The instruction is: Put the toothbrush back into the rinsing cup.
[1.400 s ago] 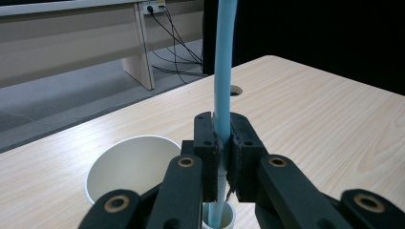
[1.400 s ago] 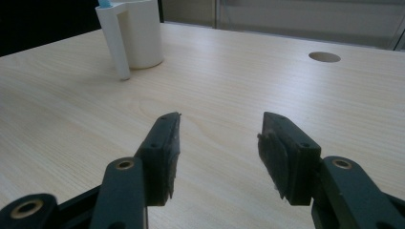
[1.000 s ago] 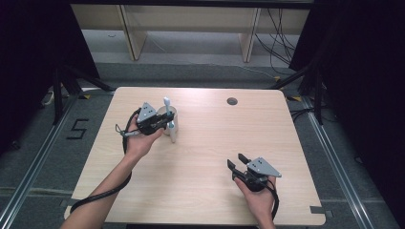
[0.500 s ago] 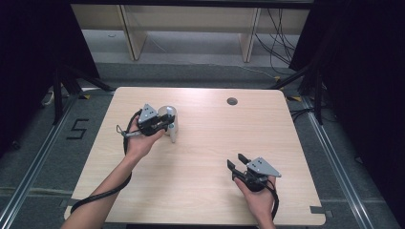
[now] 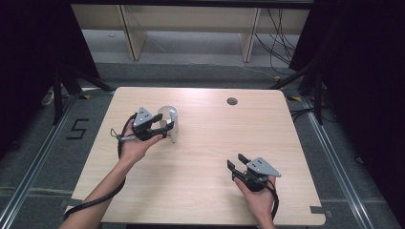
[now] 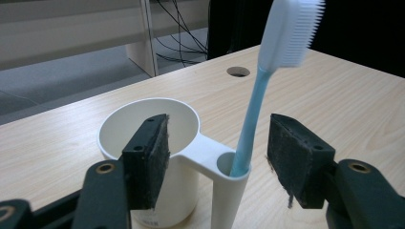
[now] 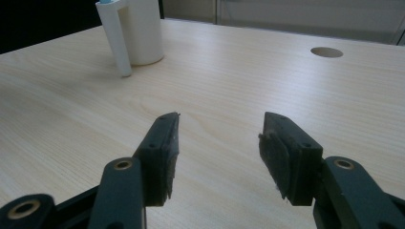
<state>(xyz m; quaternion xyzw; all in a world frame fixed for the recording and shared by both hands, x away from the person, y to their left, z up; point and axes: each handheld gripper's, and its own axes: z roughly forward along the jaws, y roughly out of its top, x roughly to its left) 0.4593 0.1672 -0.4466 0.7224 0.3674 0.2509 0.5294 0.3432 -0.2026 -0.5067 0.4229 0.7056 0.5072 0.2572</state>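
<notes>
The left gripper (image 6: pixel 210 157) has just been opening its fingers (image 6: pixel 148 157), and they now stand wide on either side of the toothbrush (image 6: pixel 267 81) without pressing on it. The toothbrush stands nearly upright in the small side tube of the white cup holder (image 6: pixel 157 143), bristles up, leaning slightly toward one o'clock in the left gripper view. In the high view the holder (image 5: pixel 171 121) sits on the tabletop (image 5: pixel 210 157) at about ten o'clock from the tabletop's centre, just beyond the left hand.

The step in hand looks like a release and retreat. To do it well, draw the left gripper straight back along its own axis, keeping both pads clear of the thin blue handle, since a brush of the right-hand pad (image 6: pixel 291 157) could tip the toothbrush or drag the light holder. Lift only after the fingers are clear of the cup rim. Whether the handle is seated to the bottom of the tube is hard to judge from here, so go slowly.

The right gripper (image 5: pixel 239 164) rests at about five o'clock, well apart from the holder, its fingers (image 7: pixel 162 157) open and empty; it should stay put.
</notes>
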